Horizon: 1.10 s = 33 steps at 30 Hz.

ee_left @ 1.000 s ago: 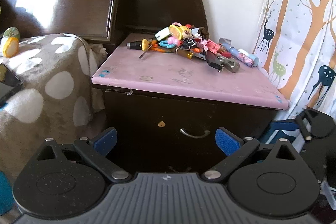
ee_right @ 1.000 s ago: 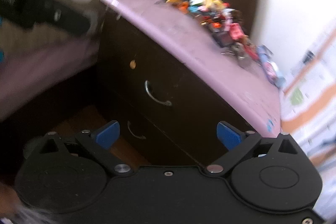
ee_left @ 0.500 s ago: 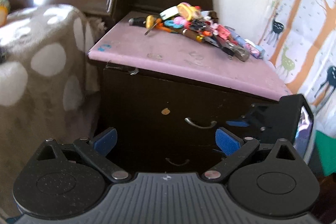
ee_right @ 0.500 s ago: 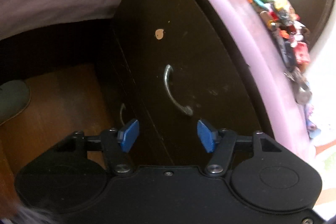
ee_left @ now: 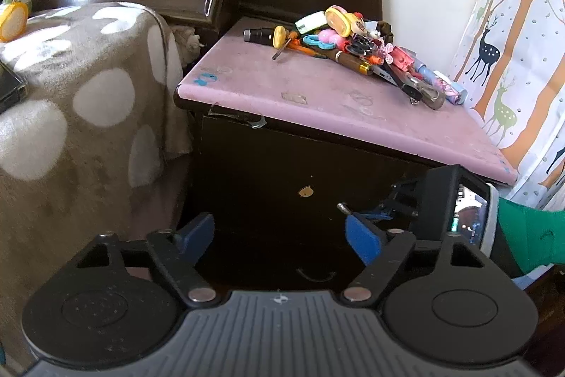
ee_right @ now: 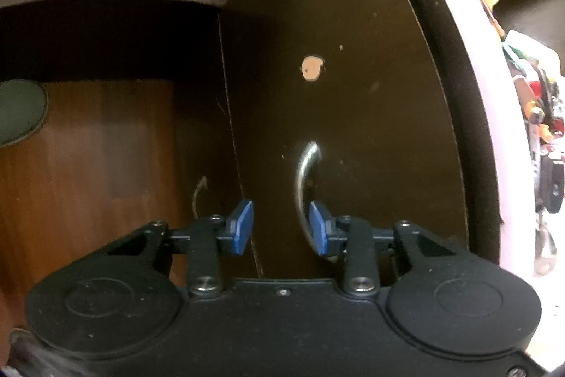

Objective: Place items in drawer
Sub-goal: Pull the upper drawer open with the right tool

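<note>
A dark nightstand with a pink top (ee_left: pixel 317 101) carries a pile of small items (ee_left: pixel 356 41): screwdriver, pens, clips, toys. Its upper drawer front (ee_right: pixel 353 115) has a curved metal handle (ee_right: pixel 305 172), which also shows in the left wrist view (ee_left: pixel 342 208). My right gripper (ee_right: pixel 280 228) is rolled sideways at that handle, narrowly open, with the handle's lower end just inside the right pad (ee_right: pixel 319 228). It shows in the left wrist view (ee_left: pixel 374 214) too. My left gripper (ee_left: pixel 280 234) is open and empty, held back in front of the nightstand.
A second drawer with its own handle (ee_left: pixel 316 274) sits below. A bed with a brown spotted blanket (ee_left: pixel 81 94) is at the left. A deer-print curtain (ee_left: pixel 519 41) hangs at the right. Wooden floor (ee_right: pixel 106 165) lies beside the nightstand.
My right gripper moved in to the upper drawer handle and narrowed its jaws around it. My left gripper shifted slightly; the nightstand now sits further right in its view.
</note>
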Each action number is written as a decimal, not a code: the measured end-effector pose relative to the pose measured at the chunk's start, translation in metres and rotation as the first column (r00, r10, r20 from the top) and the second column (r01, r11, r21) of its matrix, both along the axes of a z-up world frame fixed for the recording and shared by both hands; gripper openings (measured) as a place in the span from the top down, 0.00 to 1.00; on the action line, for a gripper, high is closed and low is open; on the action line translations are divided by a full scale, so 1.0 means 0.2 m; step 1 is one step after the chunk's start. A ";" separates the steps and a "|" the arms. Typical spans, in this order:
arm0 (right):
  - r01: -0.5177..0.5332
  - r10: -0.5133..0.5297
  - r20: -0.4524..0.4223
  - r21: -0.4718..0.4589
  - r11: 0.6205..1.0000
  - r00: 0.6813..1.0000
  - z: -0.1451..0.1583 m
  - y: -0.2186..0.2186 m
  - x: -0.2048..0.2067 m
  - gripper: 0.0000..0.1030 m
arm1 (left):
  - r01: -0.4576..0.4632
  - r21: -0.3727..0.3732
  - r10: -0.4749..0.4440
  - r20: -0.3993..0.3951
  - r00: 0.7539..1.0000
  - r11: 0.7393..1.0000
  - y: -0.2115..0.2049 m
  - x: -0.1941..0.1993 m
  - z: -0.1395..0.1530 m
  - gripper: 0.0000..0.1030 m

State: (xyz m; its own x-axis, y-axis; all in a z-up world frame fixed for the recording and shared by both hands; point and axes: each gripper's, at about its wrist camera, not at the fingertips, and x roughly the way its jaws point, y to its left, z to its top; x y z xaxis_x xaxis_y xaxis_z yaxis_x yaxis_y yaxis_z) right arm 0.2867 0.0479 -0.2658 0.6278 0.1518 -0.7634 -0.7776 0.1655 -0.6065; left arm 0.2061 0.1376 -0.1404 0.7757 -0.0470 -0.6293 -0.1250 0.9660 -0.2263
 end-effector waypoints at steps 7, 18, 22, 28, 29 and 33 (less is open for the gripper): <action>-0.011 0.013 0.020 -0.085 0.996 1.000 -0.03 0.03 -0.04 0.74 | 0.005 -0.001 -0.005 0.034 0.999 1.000 0.00 -0.01 0.03 0.27; -0.082 0.080 -0.030 -0.089 0.993 0.996 0.05 -0.04 -0.27 0.74 | 0.022 -0.013 -0.020 0.150 0.989 1.000 0.00 -0.07 0.13 0.27; -0.062 0.060 -0.046 -0.065 0.996 0.997 0.09 -0.07 -0.32 0.73 | 0.024 -0.009 -0.022 0.168 0.986 1.000 -0.01 -0.08 0.15 0.27; -0.063 0.059 -0.080 -0.042 0.997 0.995 0.12 -0.12 -0.47 0.73 | 0.024 -0.002 -0.023 0.189 0.982 1.000 -0.02 -0.09 0.18 0.27; -0.063 0.060 -0.085 -0.039 0.997 0.995 0.12 -0.13 -0.50 0.74 | 0.024 0.000 -0.024 0.190 0.981 1.000 -0.02 -0.10 0.18 0.27; -0.062 0.059 -0.092 -0.024 0.998 0.994 0.13 -0.16 -0.63 0.74 | 0.024 0.013 -0.026 0.184 0.982 1.000 -0.02 -0.12 0.17 0.27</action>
